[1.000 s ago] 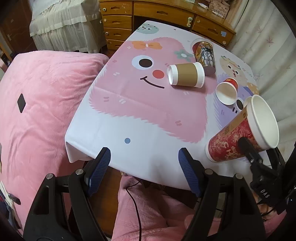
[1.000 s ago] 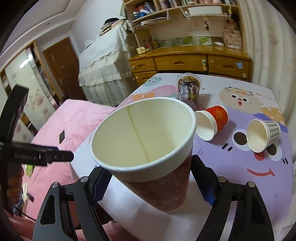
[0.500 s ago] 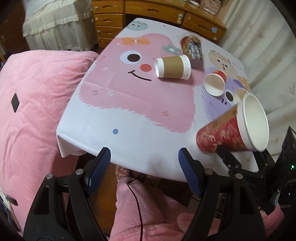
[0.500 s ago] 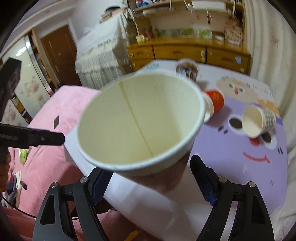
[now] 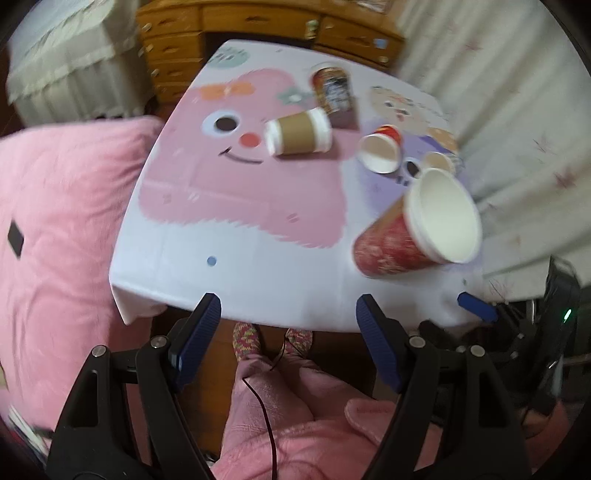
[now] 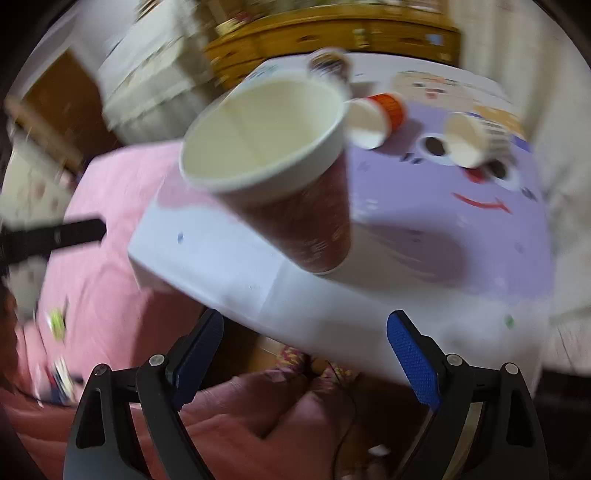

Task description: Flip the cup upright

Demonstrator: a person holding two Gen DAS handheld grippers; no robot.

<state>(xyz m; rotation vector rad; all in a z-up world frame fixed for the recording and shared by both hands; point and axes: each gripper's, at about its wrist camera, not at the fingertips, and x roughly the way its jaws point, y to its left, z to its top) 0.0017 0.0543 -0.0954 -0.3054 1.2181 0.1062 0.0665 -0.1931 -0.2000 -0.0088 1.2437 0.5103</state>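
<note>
You are at a small table (image 5: 258, 266) with a cartoon cloth on it, in a bedroom with a pink bed (image 5: 62, 206) on one side and a wooden dresser (image 5: 258, 22) at the back.

The big red paper cup (image 5: 413, 229) stands on its base near the front right corner of the table, with its mouth up. In the right wrist view the red cup (image 6: 295, 184) looks tipped, but that may be the camera leaning and the blur. It looks as good as upright, so this cup seems done.

Your right gripper (image 6: 304, 358) is near the cup but apart from it, and its jaws are wide open with nothing between them. Your left gripper (image 5: 288, 332) hangs over the front edge of the table, jaws spread wide too, holding nothing.

The cup is paper, so it is likely very light and soft. It would squash if you squeeze hard, and a small bump could knock it over. If you must hold it again, take it by the side wall near the middle, gently.

Further back, a brown cup (image 5: 299, 133) lies on its side. A small red cup (image 5: 382, 153) and a little checked cup (image 6: 476, 142) lie on their sides too. A can (image 5: 332, 90) is behind them.
</note>
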